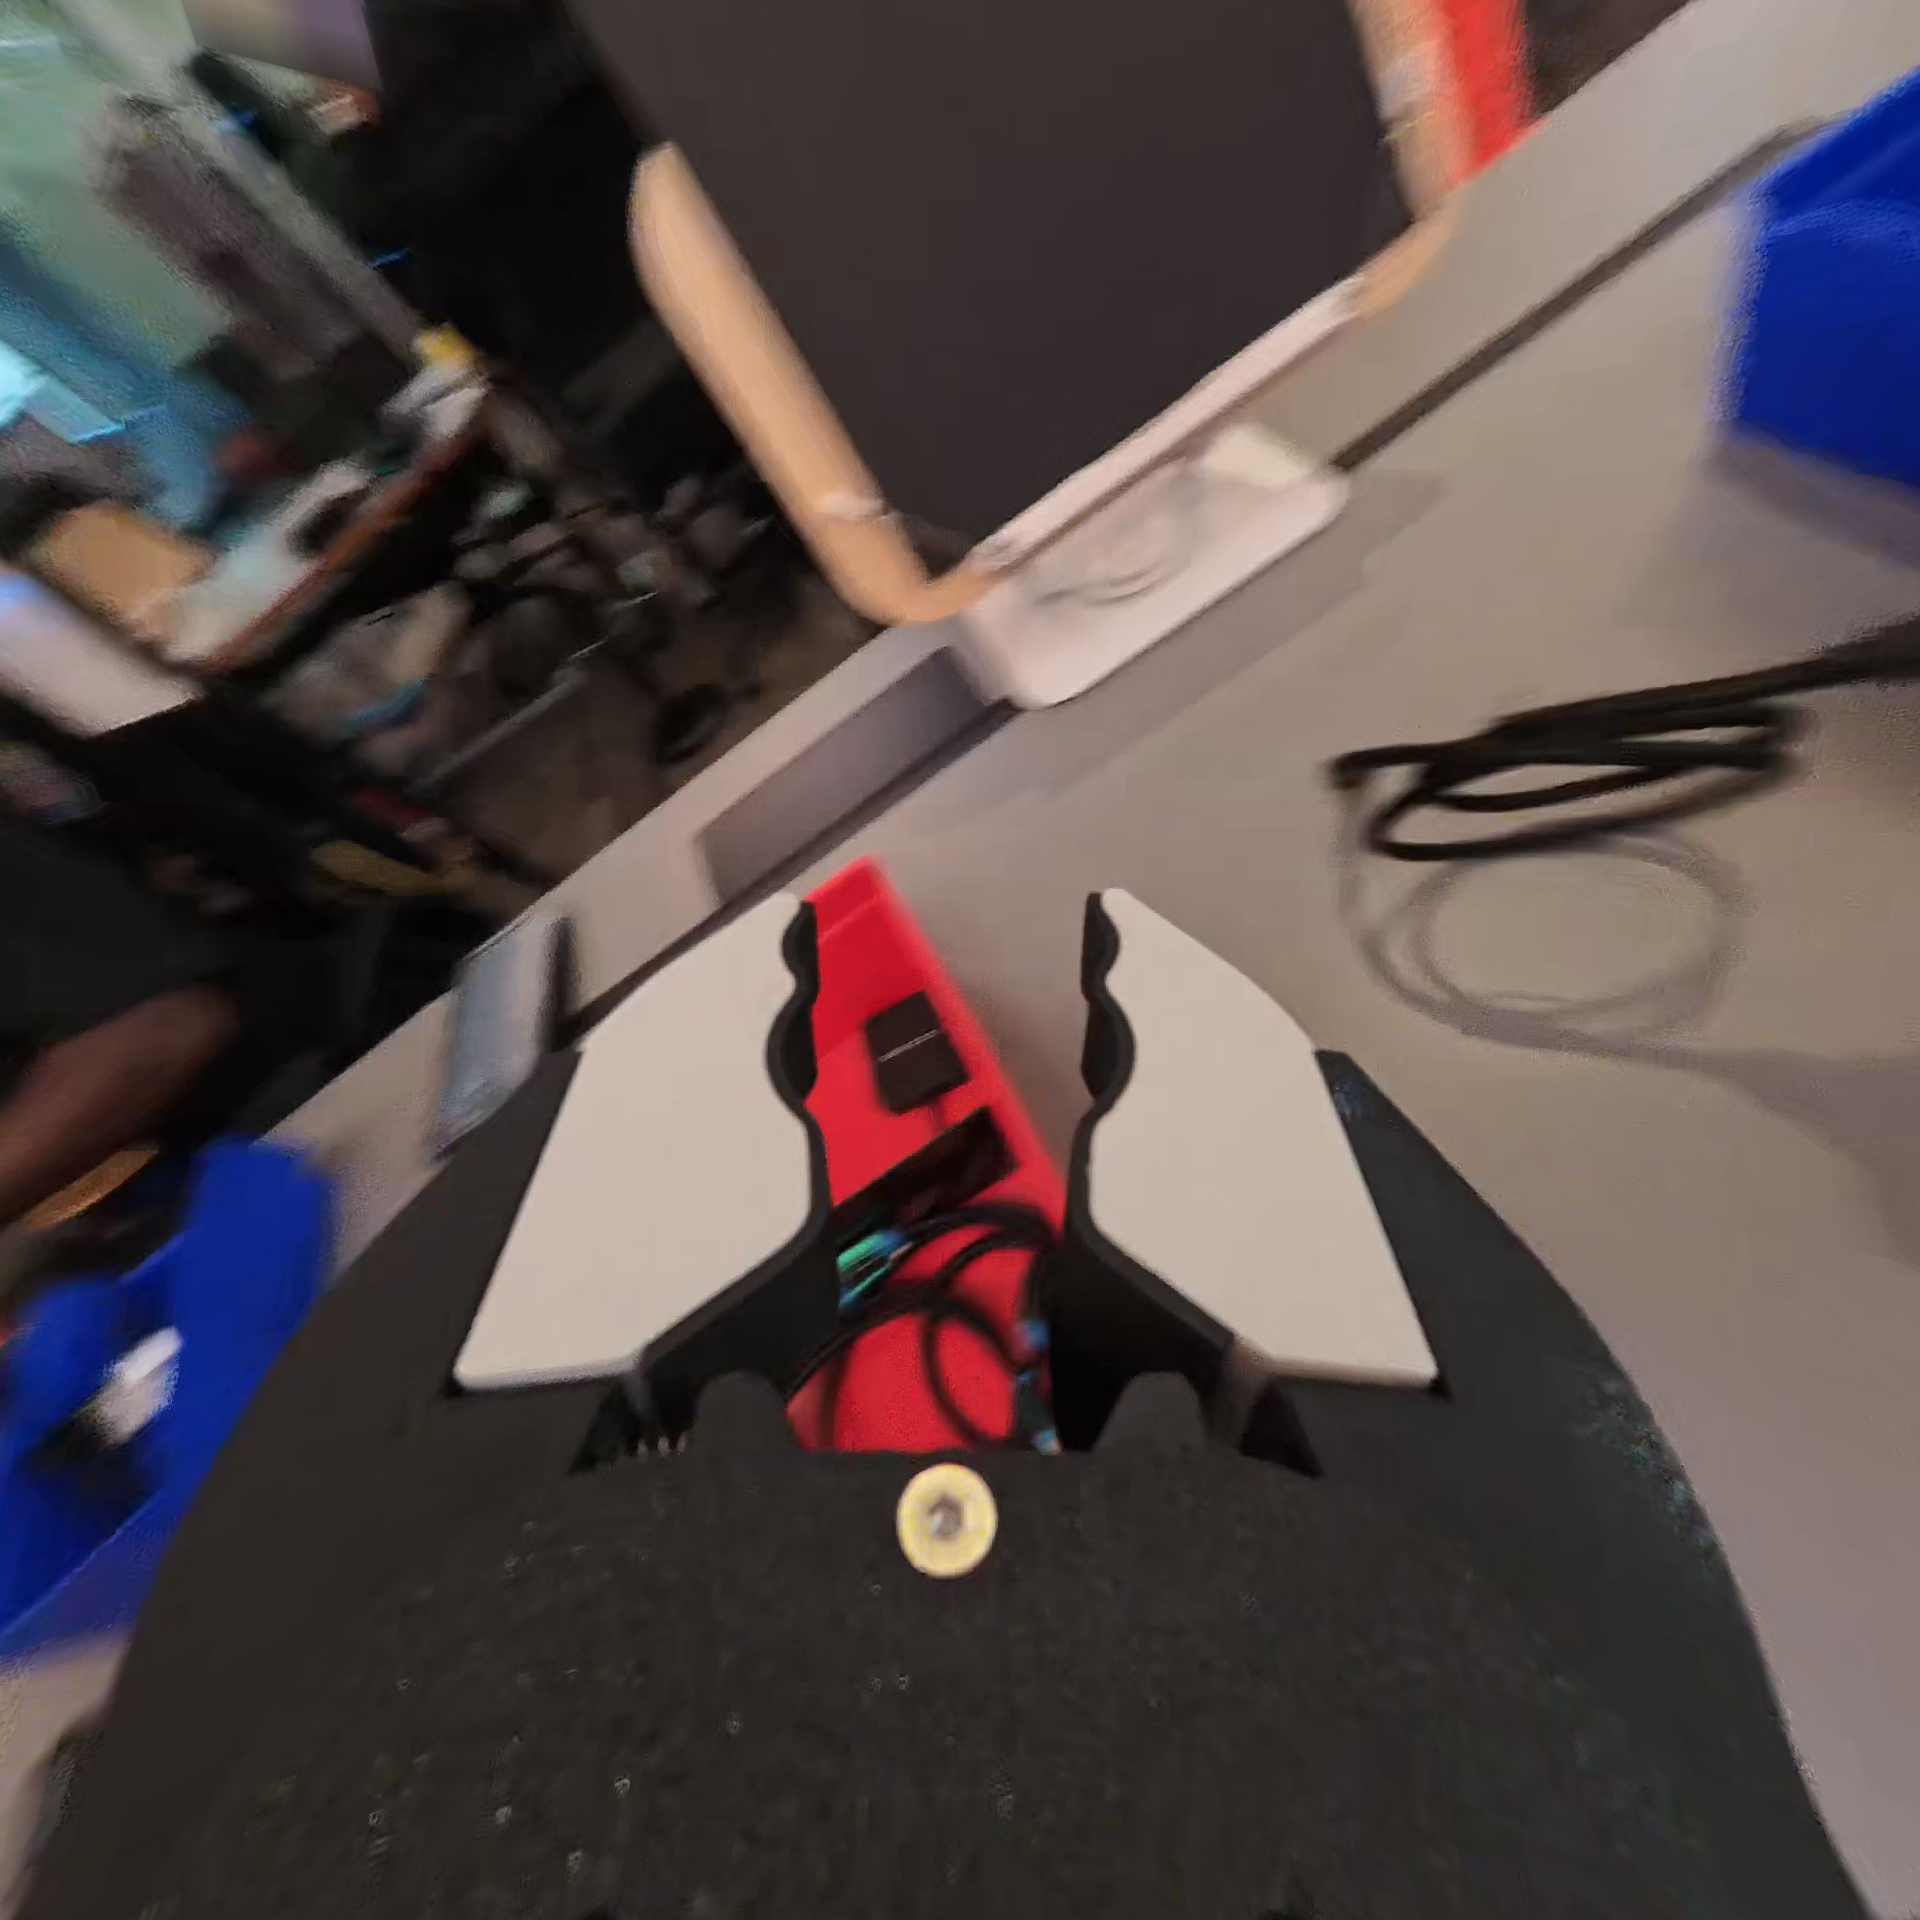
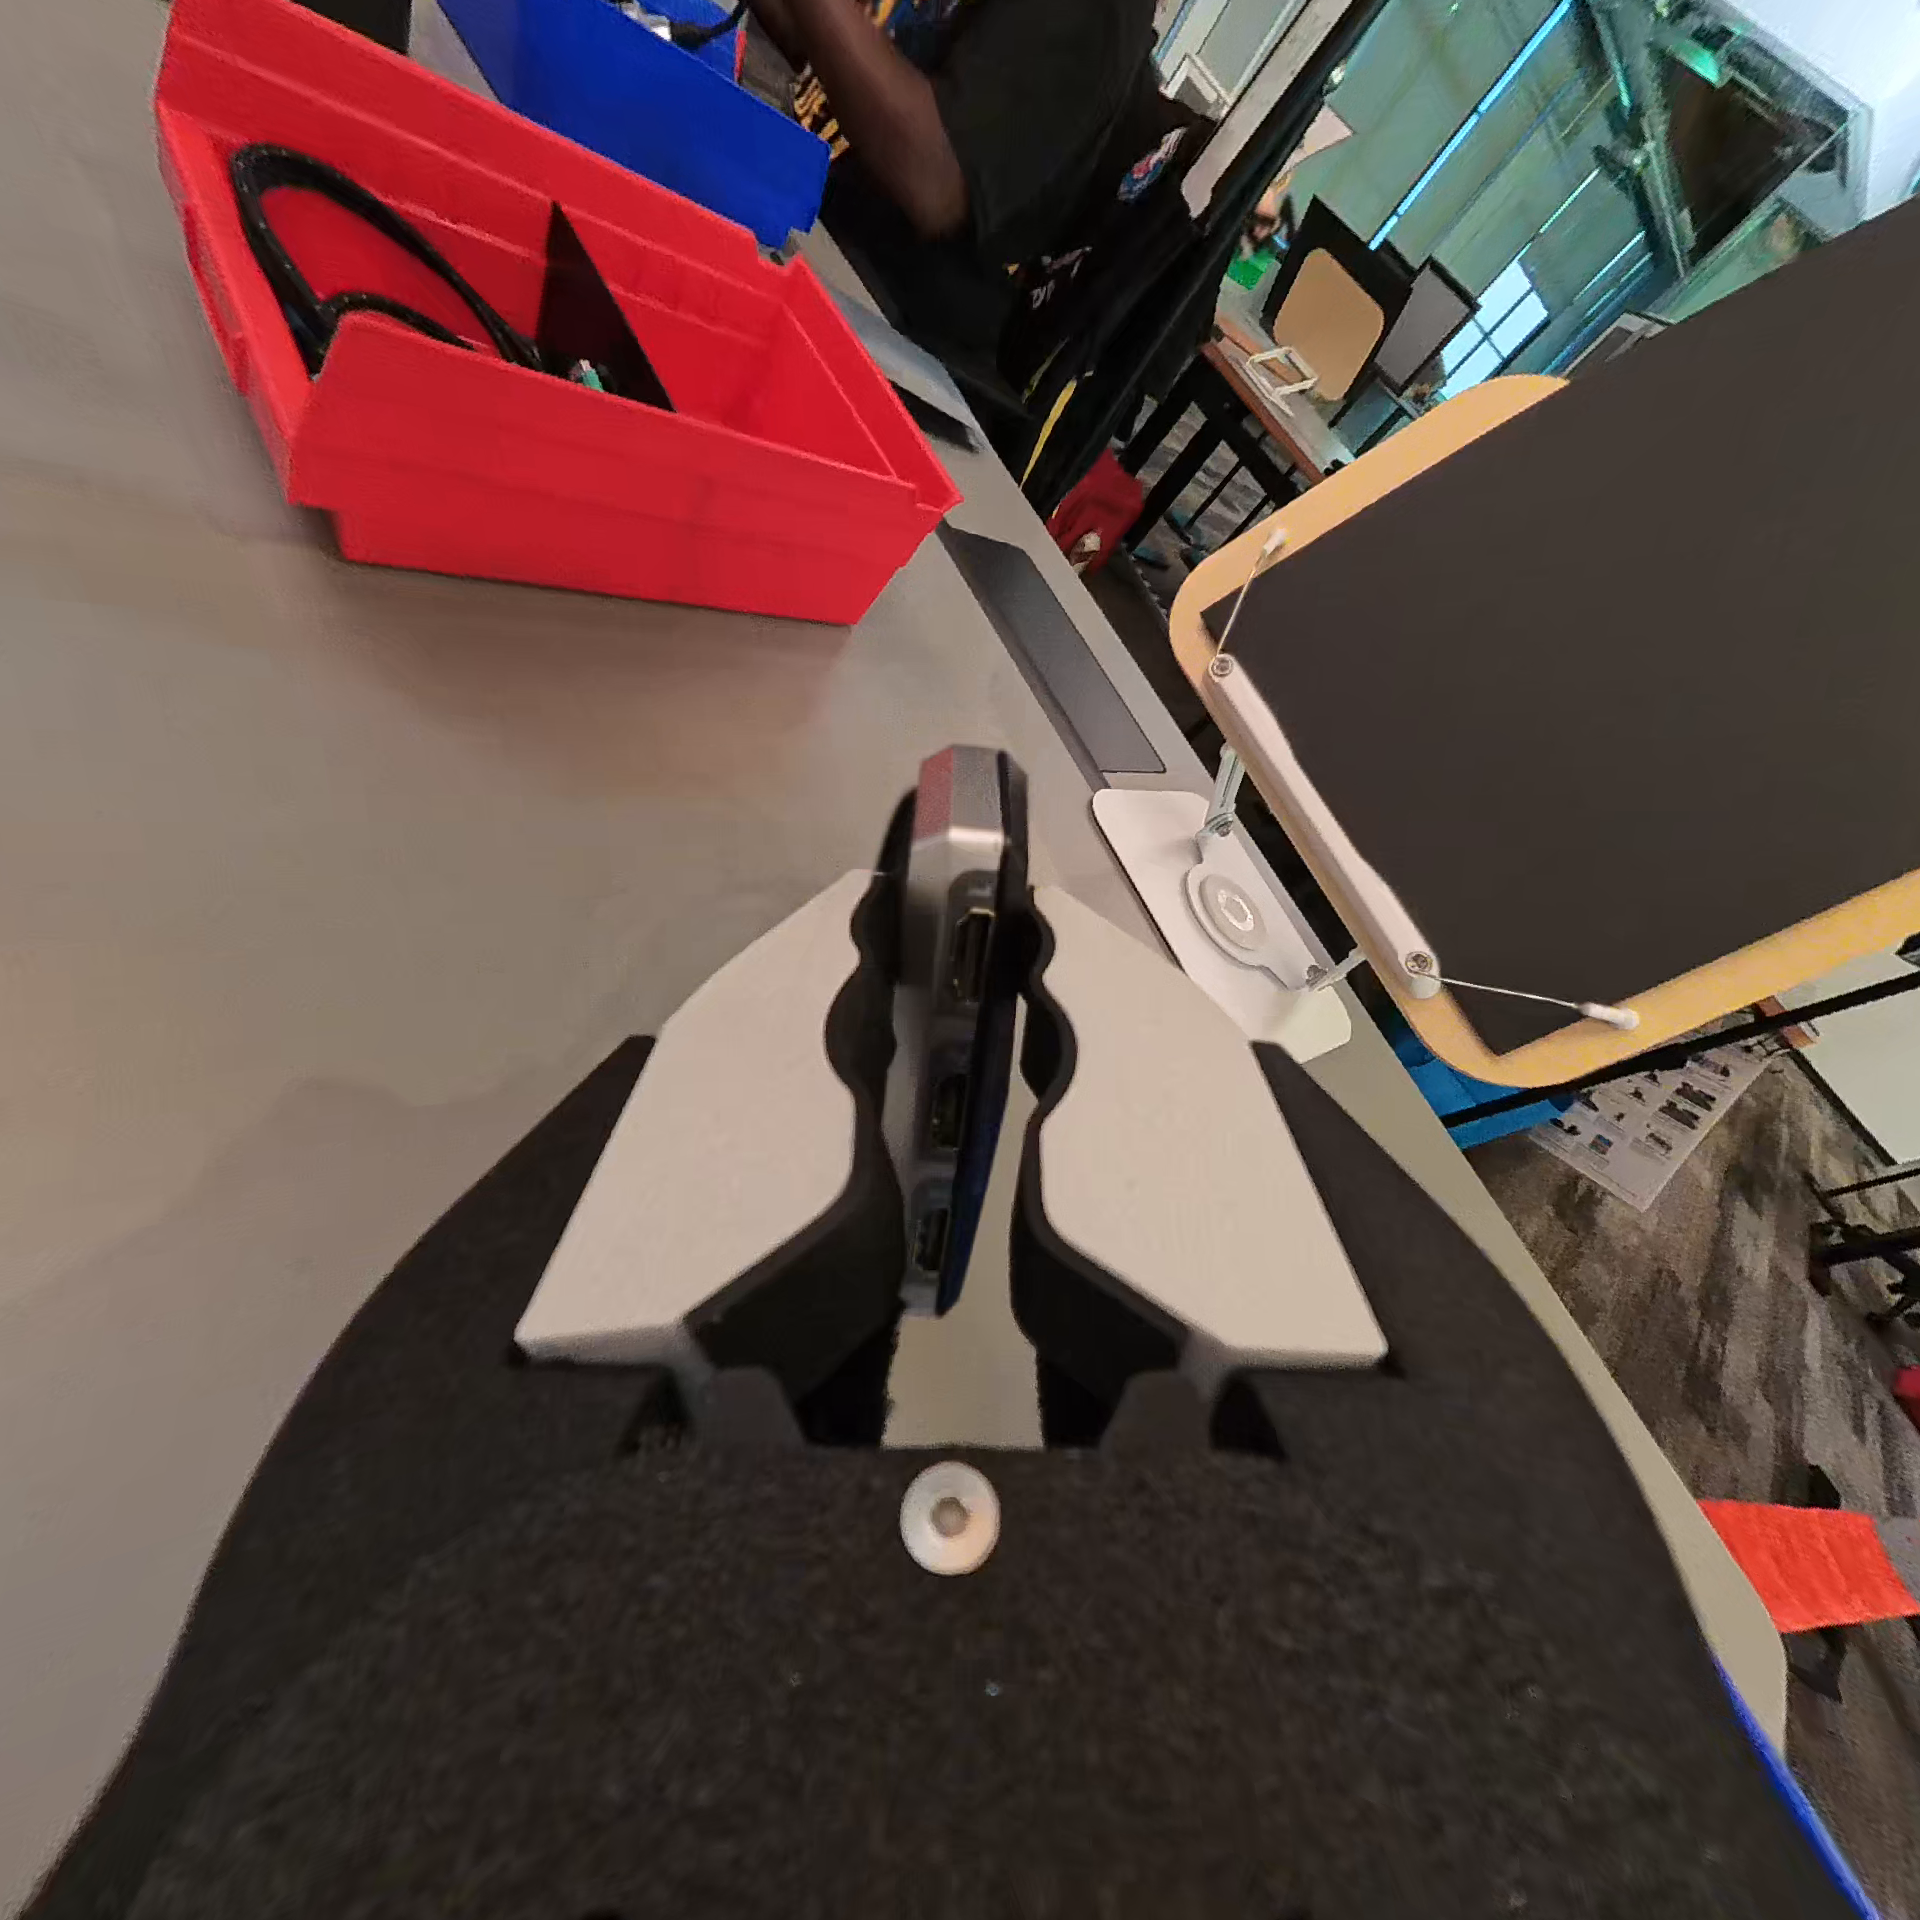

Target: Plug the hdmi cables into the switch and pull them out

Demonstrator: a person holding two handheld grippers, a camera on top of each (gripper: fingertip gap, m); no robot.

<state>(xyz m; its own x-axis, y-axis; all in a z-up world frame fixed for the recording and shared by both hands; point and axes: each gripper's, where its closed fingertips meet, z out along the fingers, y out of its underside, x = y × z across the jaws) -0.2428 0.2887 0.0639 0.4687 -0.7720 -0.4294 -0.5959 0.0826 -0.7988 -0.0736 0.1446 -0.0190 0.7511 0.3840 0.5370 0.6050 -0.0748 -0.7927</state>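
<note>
A: What is closest to us?

B: In the right wrist view, the right gripper (image 2: 951, 1049) fills the bottom of the frame. Its jaws are squeezed onto the switch (image 2: 951, 997), a thin grey and dark box held up on its edge in the middle of the frame. I can see three ports down its side, and all of them are empty.

A: And the other one?

B: The left gripper (image 1: 940, 997) has its jaws wide apart with nothing in them. It hangs over the red bin (image 1: 914, 1049) at the middle of its frame.

A: Where are the cables?

B: One black cable (image 2: 364, 260) lies in the red bin, at the upper left of the right wrist view. More black cable (image 1: 1558, 774) lies coiled on the grey surface (image 1: 1558, 1299), at the right of the left wrist view. That picture is blurry.

A: How will they feel?

B: I think the cable is light and floppy, so grabbing the cord would let the end wobble. The hard plug end is the best place to pinch. The switch looks stiff and smooth, so it could slip if pushed hard.
</note>
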